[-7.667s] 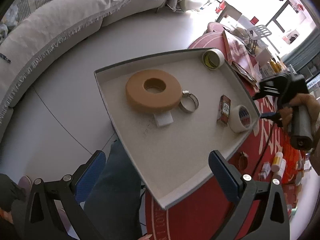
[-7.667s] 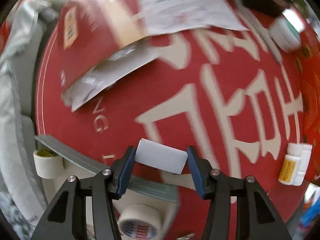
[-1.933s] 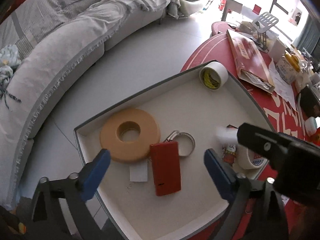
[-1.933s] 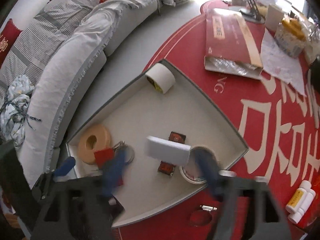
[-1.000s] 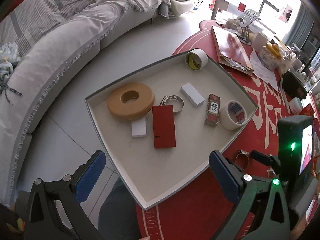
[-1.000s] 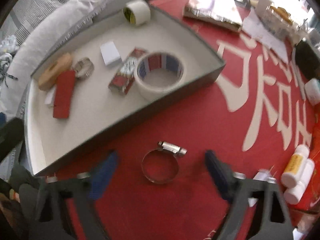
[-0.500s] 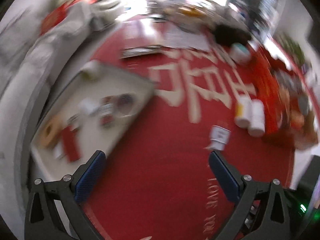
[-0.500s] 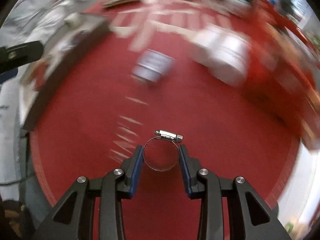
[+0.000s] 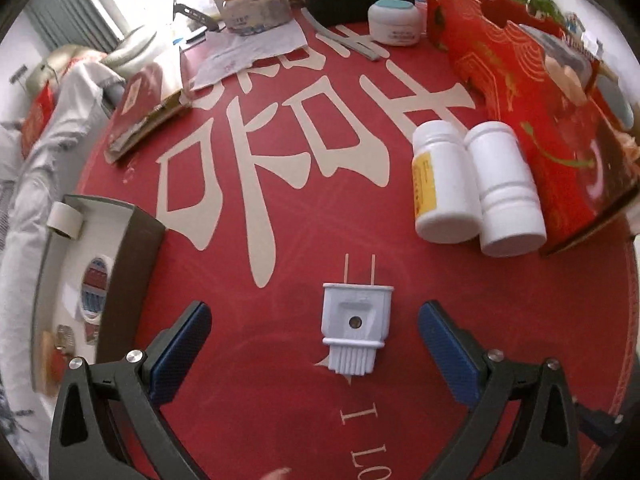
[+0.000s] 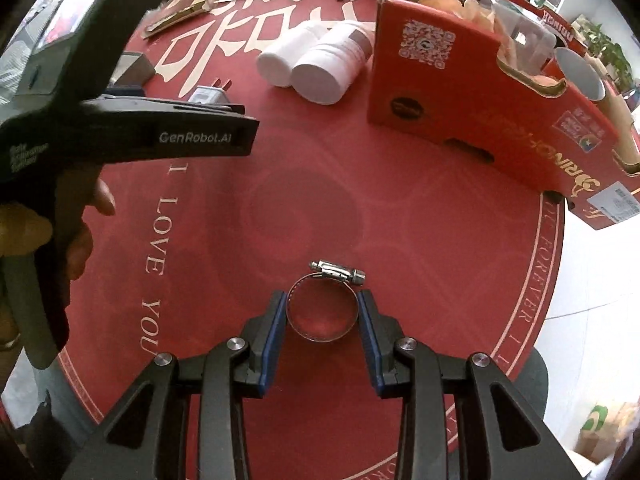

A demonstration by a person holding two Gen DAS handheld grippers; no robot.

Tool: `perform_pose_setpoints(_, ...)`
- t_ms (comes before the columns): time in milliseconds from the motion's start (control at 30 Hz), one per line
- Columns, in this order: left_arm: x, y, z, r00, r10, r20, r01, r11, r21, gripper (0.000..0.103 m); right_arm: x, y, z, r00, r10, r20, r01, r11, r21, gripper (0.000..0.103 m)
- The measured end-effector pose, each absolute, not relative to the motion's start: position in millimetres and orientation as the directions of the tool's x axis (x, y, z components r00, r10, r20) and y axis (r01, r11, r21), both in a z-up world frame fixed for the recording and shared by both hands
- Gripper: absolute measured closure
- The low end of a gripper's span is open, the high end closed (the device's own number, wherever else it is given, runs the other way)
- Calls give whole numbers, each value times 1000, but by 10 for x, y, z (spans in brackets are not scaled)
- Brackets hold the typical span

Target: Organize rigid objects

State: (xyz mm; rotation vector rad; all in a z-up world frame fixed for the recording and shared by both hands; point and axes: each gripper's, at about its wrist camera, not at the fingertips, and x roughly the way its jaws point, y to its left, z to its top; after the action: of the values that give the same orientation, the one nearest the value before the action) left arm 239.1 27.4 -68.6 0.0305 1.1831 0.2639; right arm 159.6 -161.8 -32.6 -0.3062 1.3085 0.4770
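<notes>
My right gripper (image 10: 322, 312) is shut on a metal hose clamp (image 10: 323, 307) and holds it over the red round table. My left gripper (image 9: 315, 336) is open, its blue pads on either side of a white two-pin plug (image 9: 355, 322) that lies flat on the table, without touching it. The plug also shows in the right wrist view (image 10: 208, 94), behind the left gripper's black body. The grey tray (image 9: 124, 276) at the table's left edge holds tape rolls (image 9: 94, 286) and other small items.
Two white bottles (image 9: 476, 184) lie side by side right of the plug. A red cardboard box (image 10: 492, 92) stands at the back right. A white jar (image 9: 394, 20), papers and a red folder (image 9: 140, 116) lie farther back.
The left gripper has swung from the tray to the plug. The right gripper closed on the hose clamp and still holds it.
</notes>
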Motion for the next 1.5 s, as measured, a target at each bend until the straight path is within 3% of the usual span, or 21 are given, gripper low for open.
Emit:
perform_pose_setpoints(167, 2414, 451, -771, 306, 83, -948, -265, 964, -2, 1, 1597, -1759, -293, 187, 157, -970, -506, 861, 42, 66)
perform_pose_setpoints(233, 2386, 397, -723, 311, 78, -947, -242, 970, 1, 12, 1498, -1665, -289, 190, 154, -970, -509, 860, 37, 66)
perform_pose_setpoints(267, 2363, 342, -683, 321, 73, -944, -219, 976, 1, 30, 1495, -1656, -290, 192, 151, -970, -510, 860, 33, 66)
perform_pose_setpoints(300, 2331, 259, -637, 331, 65, -941, -184, 983, 3, 55, 1499, -1593, -289, 192, 148, -970, -510, 859, 30, 66)
perform_pose_setpoints(333, 2310, 210, -616, 332, 61, -941, -163, 987, 6, 69, 1497, -1566, -290, 194, 144, -971, -512, 859, 25, 66)
perform_pose_setpoints(900, 807, 218, -561, 260, 128, -957, -373, 928, 23, 70, 1087, -1284, -330, 203, 127, -971, -587, 809, -17, 66)
perform_pose_setpoints(1500, 629, 153, -529, 313, 130, -941, -386, 923, -1, 69, 976, -1191, -370, 214, 118, -970, -600, 799, -35, 66)
